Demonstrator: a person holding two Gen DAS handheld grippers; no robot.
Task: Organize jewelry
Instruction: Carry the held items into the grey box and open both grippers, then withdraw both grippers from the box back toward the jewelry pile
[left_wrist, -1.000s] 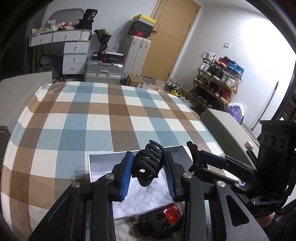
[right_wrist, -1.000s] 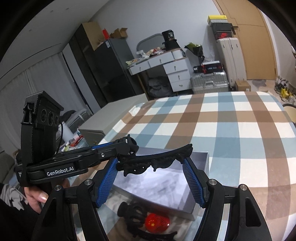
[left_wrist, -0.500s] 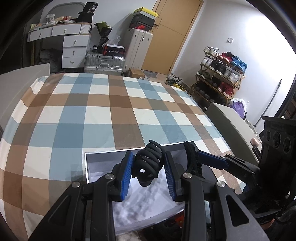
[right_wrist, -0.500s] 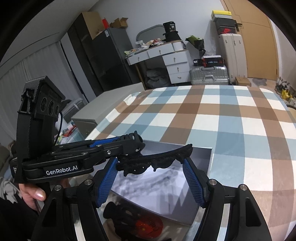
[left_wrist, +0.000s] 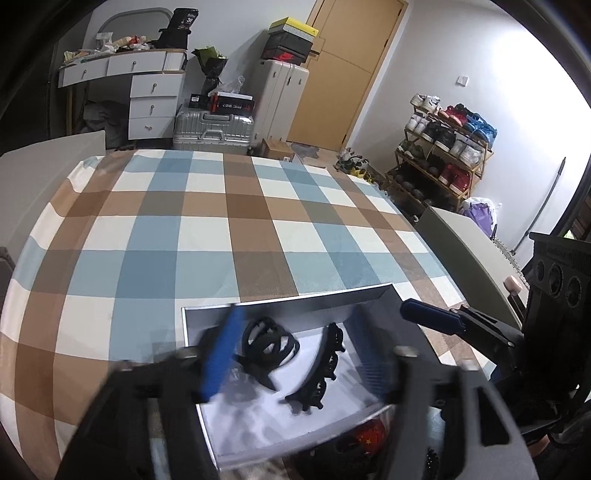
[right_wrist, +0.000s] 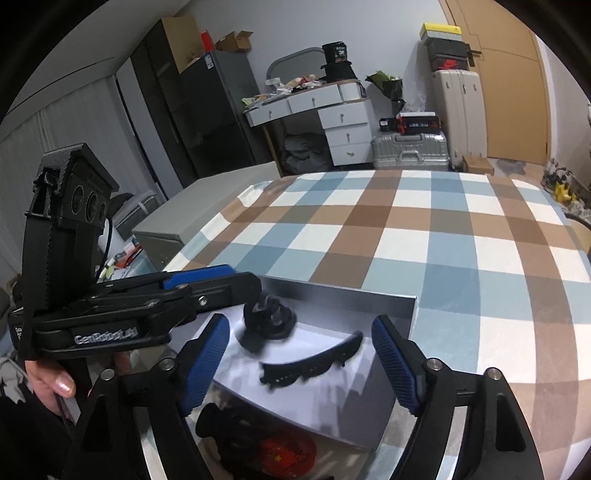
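Both the left gripper and the right gripper are hanging wide open and empty over the shallow grey box at lower centre. The black coiled hair claw and the curved black toothed clip are lying apart inside it — the release looks done. Lifting straight up would be keeping the fingers off both pieces — the red-and-black item below the box probably comes next.

One grey box holds two black hair clips: one rounded claw clip and one long curved clip. One red-and-black item lies beside it. Two grippers: left gripper, right gripper.
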